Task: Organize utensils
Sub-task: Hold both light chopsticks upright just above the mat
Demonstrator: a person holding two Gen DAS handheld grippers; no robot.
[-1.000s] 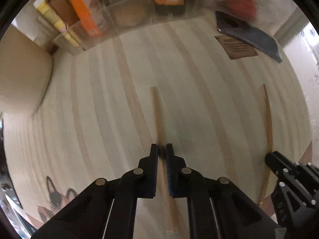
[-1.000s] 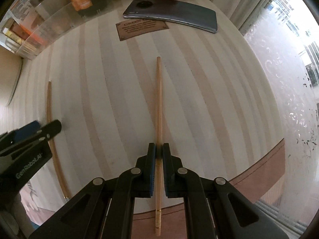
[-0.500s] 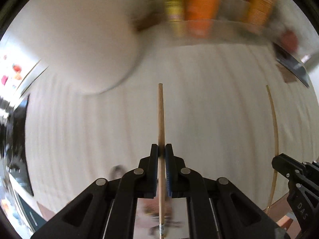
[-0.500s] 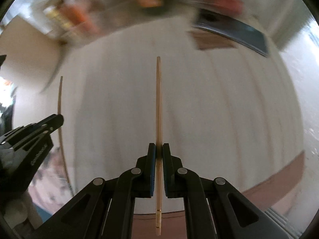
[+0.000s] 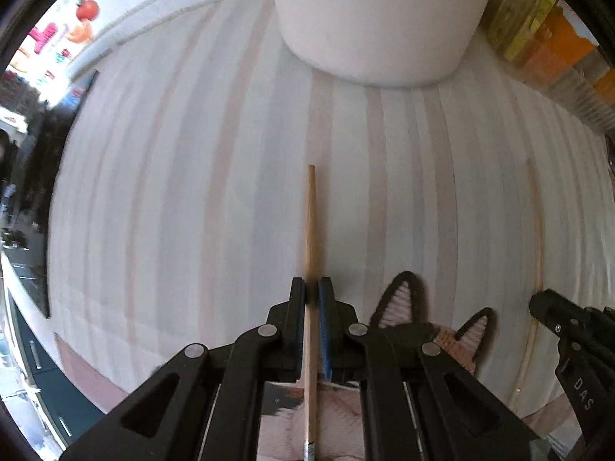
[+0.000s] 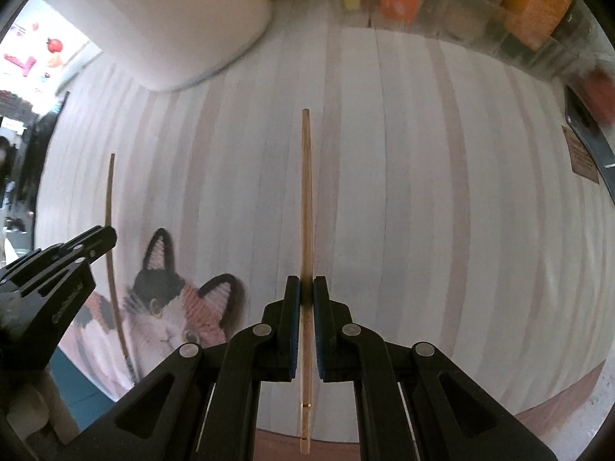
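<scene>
Left gripper (image 5: 311,292) pinches one wooden chopstick (image 5: 310,230) above the striped tablecloth (image 5: 173,192), tip aimed at the white container (image 5: 376,19). Right gripper (image 6: 304,292) clamps a second chopstick (image 6: 306,199), beside the cat picture (image 6: 169,315), pointing toward the clear organiser (image 6: 480,19).

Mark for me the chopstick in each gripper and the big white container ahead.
Left gripper's chopstick (image 5: 309,230), left wrist view, on the bare shaft ahead of the fingers.
Right gripper's chopstick (image 6: 306,199), right wrist view, mid-shaft.
White container (image 5: 378,19), left wrist view, on its front wall.
</scene>
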